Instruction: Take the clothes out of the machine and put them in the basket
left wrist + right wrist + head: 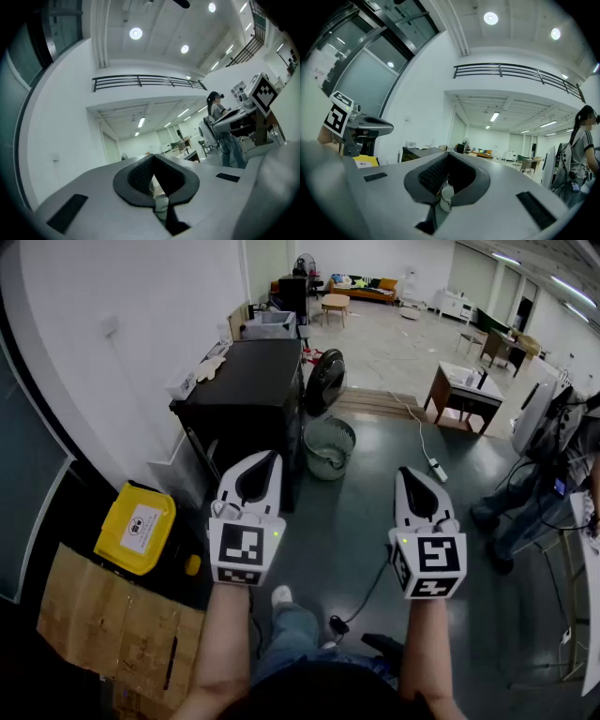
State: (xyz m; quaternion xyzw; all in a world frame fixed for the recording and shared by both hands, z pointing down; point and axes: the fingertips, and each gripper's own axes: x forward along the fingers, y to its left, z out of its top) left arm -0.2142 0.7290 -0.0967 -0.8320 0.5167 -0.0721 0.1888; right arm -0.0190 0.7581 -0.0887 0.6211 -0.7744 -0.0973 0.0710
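The black machine stands against the left wall in the head view. Just to its right a round pale mesh basket sits on the floor. No clothes show in any view. My left gripper is held level in front of the machine's near corner, jaws shut with nothing between them. My right gripper hangs level over the dark floor to the right of the basket, also shut and empty. In the gripper views the left gripper and the right gripper show their dark pads pressed together.
A black fan stands behind the basket. A yellow box and flat cardboard lie at the lower left. A power strip with its cable crosses the floor. A wooden desk and a person are at the right.
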